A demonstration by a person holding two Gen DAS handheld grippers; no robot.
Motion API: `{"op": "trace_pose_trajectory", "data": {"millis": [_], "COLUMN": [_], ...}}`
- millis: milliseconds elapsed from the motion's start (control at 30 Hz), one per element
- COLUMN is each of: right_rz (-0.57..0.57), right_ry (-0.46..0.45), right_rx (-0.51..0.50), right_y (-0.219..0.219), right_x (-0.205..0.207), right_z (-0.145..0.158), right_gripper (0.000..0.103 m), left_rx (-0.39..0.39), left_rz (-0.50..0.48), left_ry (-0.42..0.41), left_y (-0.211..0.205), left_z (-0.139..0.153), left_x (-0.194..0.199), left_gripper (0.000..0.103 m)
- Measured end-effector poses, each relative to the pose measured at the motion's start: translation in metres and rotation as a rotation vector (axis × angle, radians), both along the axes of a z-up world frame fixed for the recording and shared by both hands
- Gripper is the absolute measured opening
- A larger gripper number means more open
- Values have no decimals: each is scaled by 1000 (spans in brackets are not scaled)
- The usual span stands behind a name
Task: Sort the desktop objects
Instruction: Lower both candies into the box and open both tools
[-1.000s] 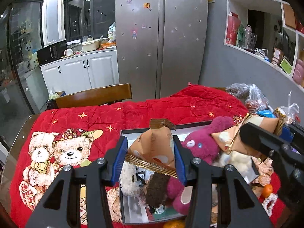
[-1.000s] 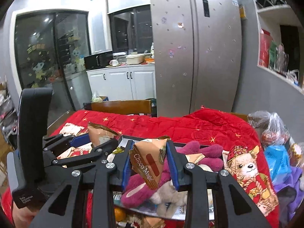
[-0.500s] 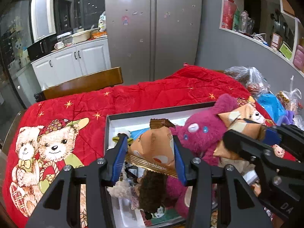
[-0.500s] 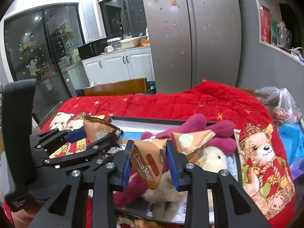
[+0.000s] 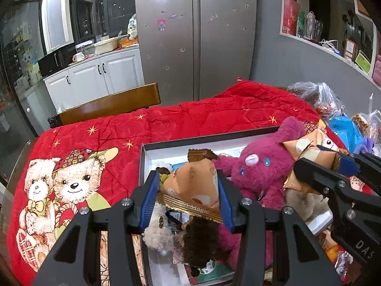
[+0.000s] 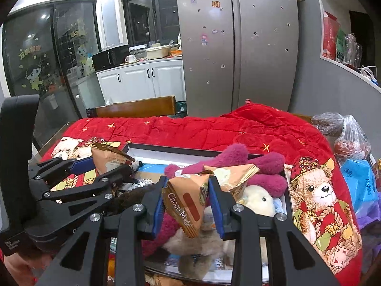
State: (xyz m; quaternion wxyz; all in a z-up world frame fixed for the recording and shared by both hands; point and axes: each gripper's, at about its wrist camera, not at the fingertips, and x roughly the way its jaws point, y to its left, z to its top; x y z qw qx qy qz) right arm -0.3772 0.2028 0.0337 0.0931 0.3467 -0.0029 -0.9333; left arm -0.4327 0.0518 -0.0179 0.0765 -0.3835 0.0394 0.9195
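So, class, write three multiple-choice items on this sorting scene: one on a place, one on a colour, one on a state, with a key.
1. Where does the pink plush toy lie?
A. in the box
B. on the chair
C. on the fridge

2. What colour is the blanket under the box?
A. blue
B. red
C. green

3. What is the left tool doing?
A. standing open with nothing in it
B. gripping a plush toy
C. gripping a snack packet

Key: 1 A, the toy rests inside the box's dark rim. 2 B, red cloth with bear pictures surrounds the box. 3 C, both blue pads press the orange packet's sides; the right tool grips another packet likewise.
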Motion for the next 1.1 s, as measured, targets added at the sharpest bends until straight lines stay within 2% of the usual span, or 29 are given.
{"op": "trace_pose_trajectory", "data": {"millis": [467, 600, 667, 733, 833, 1100], "right_rz": [17, 11, 15, 2, -1, -7], "right_ry": [-20, -36, -52, -56, -45, -23], "right_rx": [-1, -30, -68, -69, -63, -37], "right_y": [-5, -1, 3, 5, 7, 6], "right_x": [-2, -3, -4, -4, -3, -2], "right_z": [-4, -4, -4, -3, 1, 6], "right_gripper": [35, 36, 46, 50, 53, 60], "left_rx": [-11, -1, -7, -5, -8, -7], "left_rz": [-5, -22, -27, -33, -31, 0], "left_ry": [-18, -22, -10, -4, 3, 1], "left_y": [2, -1, -1, -2, -1, -4], "left_z": [-5, -5, -2, 0, 3, 5], "left_x": [-2, -3, -2, -1, 0, -1], "left_gripper": [49, 69, 73, 78, 83, 84]}}
